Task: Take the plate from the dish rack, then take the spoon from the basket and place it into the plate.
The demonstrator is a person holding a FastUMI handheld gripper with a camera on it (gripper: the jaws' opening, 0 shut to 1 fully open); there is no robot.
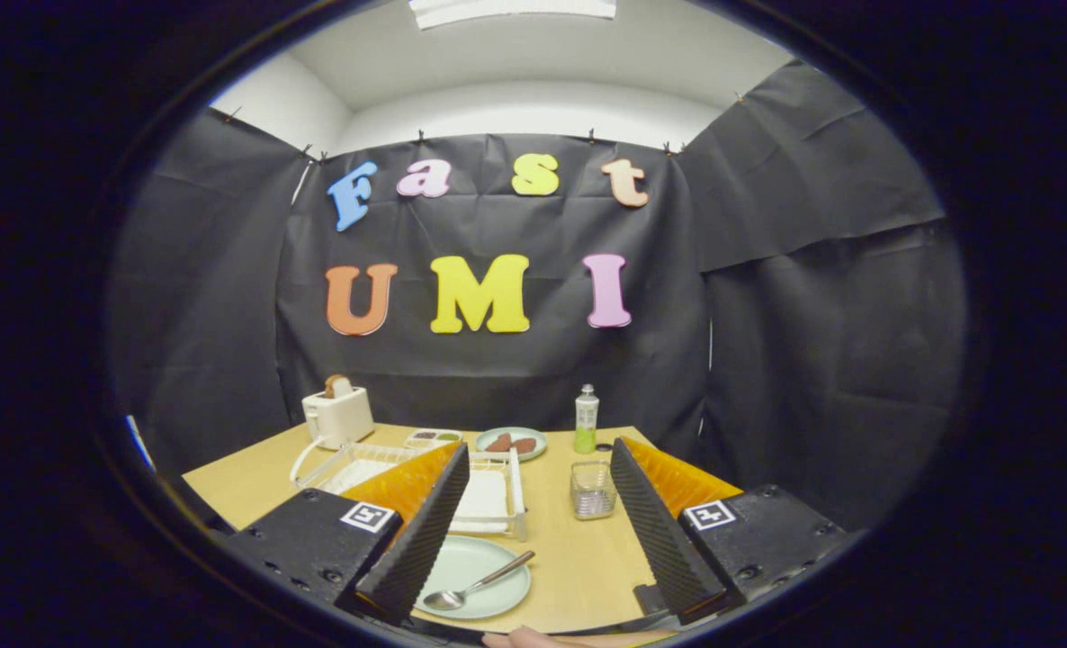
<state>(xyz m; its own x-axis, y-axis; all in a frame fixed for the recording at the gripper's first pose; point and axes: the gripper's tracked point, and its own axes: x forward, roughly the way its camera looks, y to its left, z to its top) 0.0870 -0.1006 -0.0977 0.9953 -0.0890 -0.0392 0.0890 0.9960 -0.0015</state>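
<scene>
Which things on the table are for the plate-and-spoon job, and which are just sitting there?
For the job: plate, spoon lying on it, dish rack, basket, open gripper.

Just sitting there: toaster, bottle, far plate holding brown pieces, small tray.

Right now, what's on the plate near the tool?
A spoon lies on the plate, bowl toward the left finger, handle pointing toward the basket. That finger covers the plate's left edge, so anything there is hidden. The tool is open, holding nothing.
</scene>
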